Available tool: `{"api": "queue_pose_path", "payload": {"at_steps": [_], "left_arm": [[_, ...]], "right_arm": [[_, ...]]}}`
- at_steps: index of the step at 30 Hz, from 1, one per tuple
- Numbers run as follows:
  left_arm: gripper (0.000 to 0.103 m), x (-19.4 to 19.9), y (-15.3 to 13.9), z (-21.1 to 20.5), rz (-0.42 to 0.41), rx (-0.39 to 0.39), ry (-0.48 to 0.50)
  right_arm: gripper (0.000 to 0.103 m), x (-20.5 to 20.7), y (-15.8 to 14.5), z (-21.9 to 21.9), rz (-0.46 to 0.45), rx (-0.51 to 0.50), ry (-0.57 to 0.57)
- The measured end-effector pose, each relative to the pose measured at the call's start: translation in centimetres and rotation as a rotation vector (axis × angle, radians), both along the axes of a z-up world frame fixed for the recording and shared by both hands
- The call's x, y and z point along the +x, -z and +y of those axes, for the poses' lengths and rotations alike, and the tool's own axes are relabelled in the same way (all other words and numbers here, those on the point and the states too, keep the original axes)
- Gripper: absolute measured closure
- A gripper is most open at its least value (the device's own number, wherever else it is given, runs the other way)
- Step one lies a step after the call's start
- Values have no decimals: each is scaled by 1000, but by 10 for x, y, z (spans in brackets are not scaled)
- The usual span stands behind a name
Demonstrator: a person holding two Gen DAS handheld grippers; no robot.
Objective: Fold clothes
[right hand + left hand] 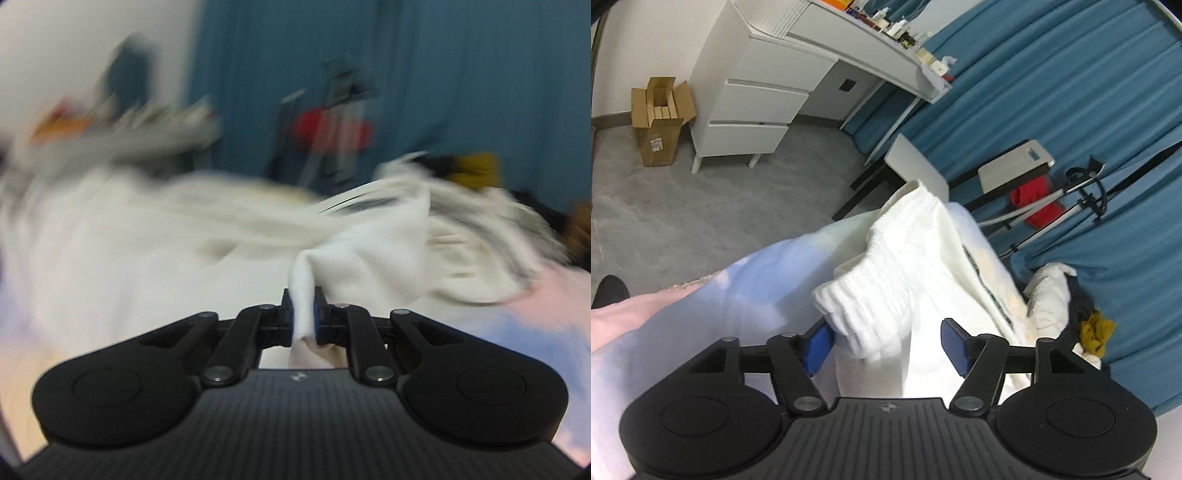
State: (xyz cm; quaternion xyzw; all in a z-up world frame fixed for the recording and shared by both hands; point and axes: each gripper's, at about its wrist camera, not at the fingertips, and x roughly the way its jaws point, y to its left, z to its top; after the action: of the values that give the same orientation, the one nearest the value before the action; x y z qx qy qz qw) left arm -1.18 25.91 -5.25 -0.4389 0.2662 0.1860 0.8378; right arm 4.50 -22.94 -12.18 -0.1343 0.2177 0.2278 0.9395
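Clothes pile (1067, 302) beside white garment (923, 258) (curtain (1071, 92) behind)

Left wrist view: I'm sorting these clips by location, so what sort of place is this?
Probably a bedroom or a home-like room. A white desk with drawers holds small bottles on top, blue curtains cover the far side, and a pile of clothes lies beside the white garment.
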Motion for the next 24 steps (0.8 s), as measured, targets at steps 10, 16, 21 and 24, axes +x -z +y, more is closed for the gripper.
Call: {"api": "queue_pose_path", "payload": {"at_steps": [10,16,21,24], "left_arm": [[35,4,11,11,39,-66,-22],[34,4,25,23,58,-132,-26],[34,1,31,27,54,-165,-34],[34,0,34,28,57,-181,-38]], "right_arm": [[68,1,4,9,110,17,-71],[20,9,-41,-79,207,618,-9],[18,38,-19,-158,337,980,325],[27,62,18,-173,485,988,466]]}}
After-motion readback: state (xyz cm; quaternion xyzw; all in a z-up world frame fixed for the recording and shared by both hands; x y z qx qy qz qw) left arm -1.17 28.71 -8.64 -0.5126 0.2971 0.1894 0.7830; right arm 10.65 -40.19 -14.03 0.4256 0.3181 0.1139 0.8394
